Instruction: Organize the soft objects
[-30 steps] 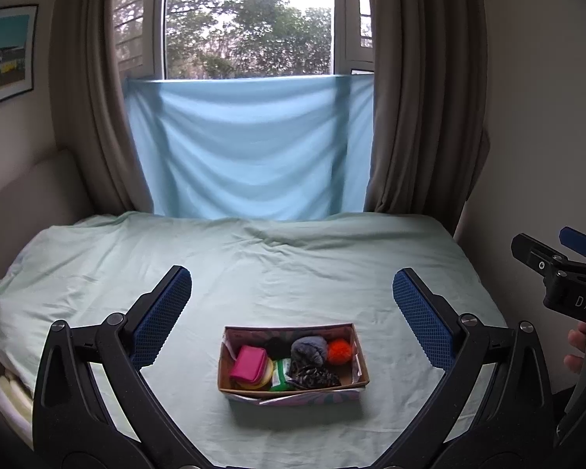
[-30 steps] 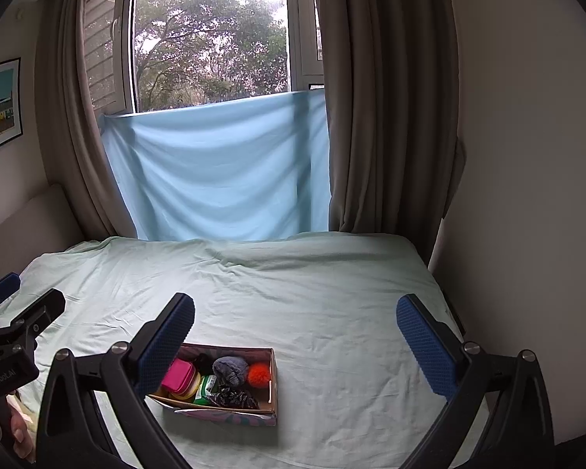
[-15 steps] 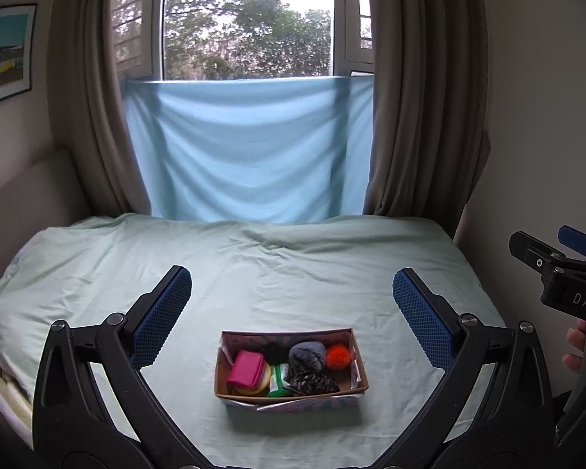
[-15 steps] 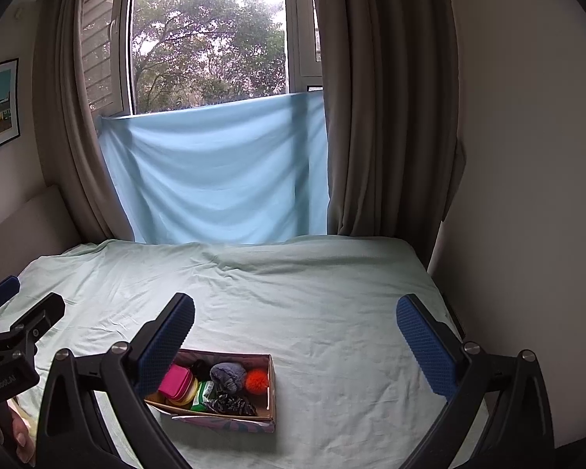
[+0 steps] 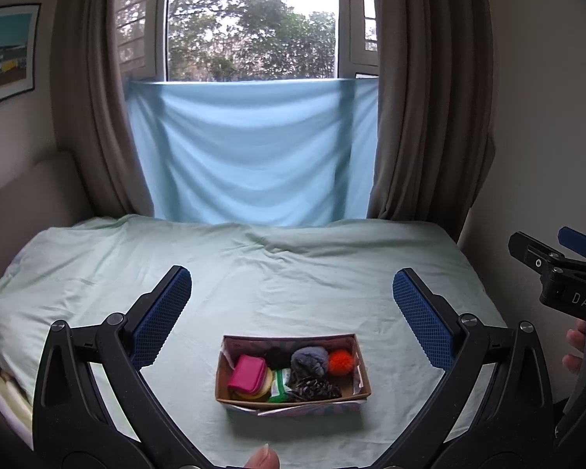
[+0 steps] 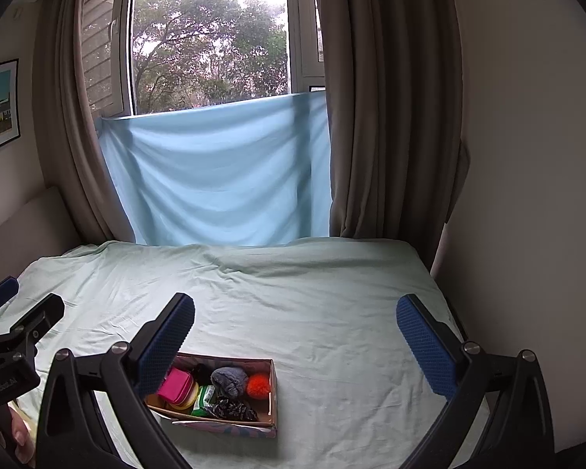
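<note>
- Resting on the bed (image 5: 293, 273): one cardboard box (image 5: 291, 398), placed near the front edge, pale green sheet beneath.
- Held inside the box: pink pouch (image 5: 248, 372), grey soft item (image 5: 309, 358), orange pompom (image 5: 341, 361), green packet (image 5: 280, 385), dark patterned scrunchie (image 5: 316, 389).
- Left hand-held gripper (image 5: 292, 312): fingers spread wide, nothing gripped, raised above the box.
- Right hand-held gripper (image 6: 295, 336): fingers likewise apart, nothing gripped, box seen at its lower left.

Both wrist views face the window across the bed (image 5: 293, 273); both share the box (image 5: 289, 396).
</note>
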